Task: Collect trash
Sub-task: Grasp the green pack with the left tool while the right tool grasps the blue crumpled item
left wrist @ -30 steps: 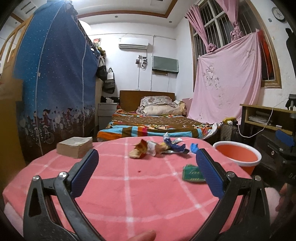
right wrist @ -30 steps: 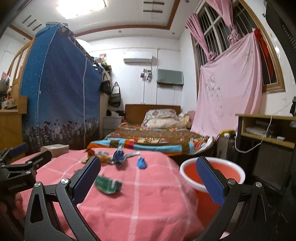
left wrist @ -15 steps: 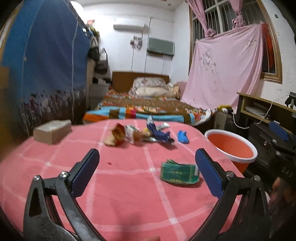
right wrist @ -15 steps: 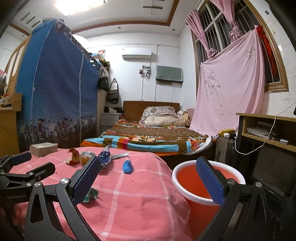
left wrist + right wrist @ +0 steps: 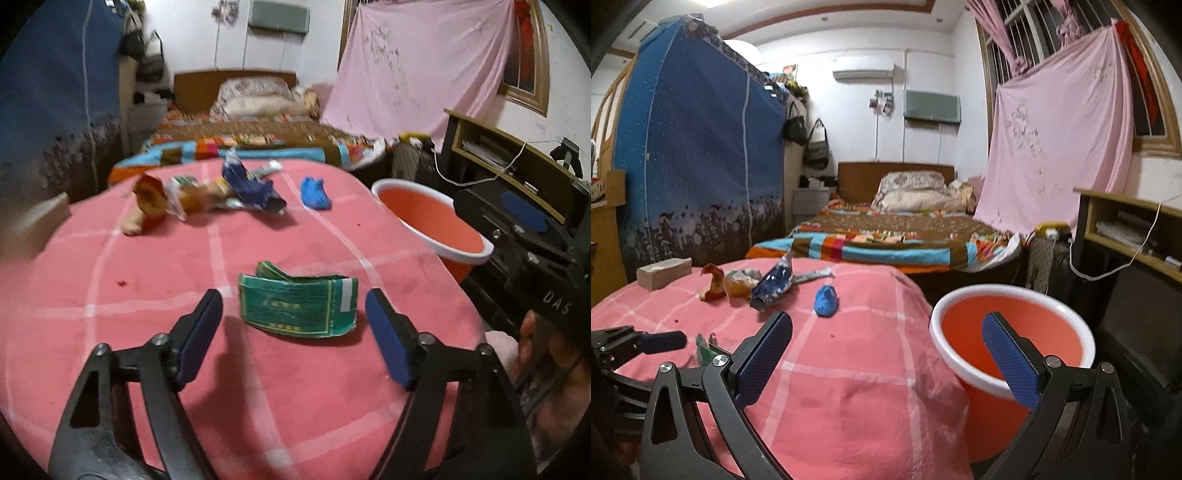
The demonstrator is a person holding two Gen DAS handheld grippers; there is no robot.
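A flattened green wrapper (image 5: 299, 304) lies on the pink checked tablecloth (image 5: 147, 288). My left gripper (image 5: 294, 306) straddles it, jaws closing, pads still apart from the wrapper on both sides. Farther back lie a dark blue wrapper (image 5: 251, 186), an orange-brown wrapper (image 5: 147, 201) and a small blue crumpled piece (image 5: 314, 194). An orange basin with a white rim (image 5: 1012, 332) stands beside the table's right edge. My right gripper (image 5: 886, 343) hangs open over the table edge and the basin, holding nothing. In the right wrist view the green wrapper (image 5: 705, 349) is mostly hidden behind the left finger.
A tan box (image 5: 665, 271) sits at the table's far left. Behind the table is a bed with a striped blanket (image 5: 886, 240). A dark desk and shelf (image 5: 1126, 236) with a white cable stand to the right of the basin. A blue fabric wardrobe (image 5: 698, 166) fills the left.
My left gripper tipped downward and moved in over the green wrapper, and its jaws narrowed around it. The right gripper shifted right, nearer the basin, still wide open.
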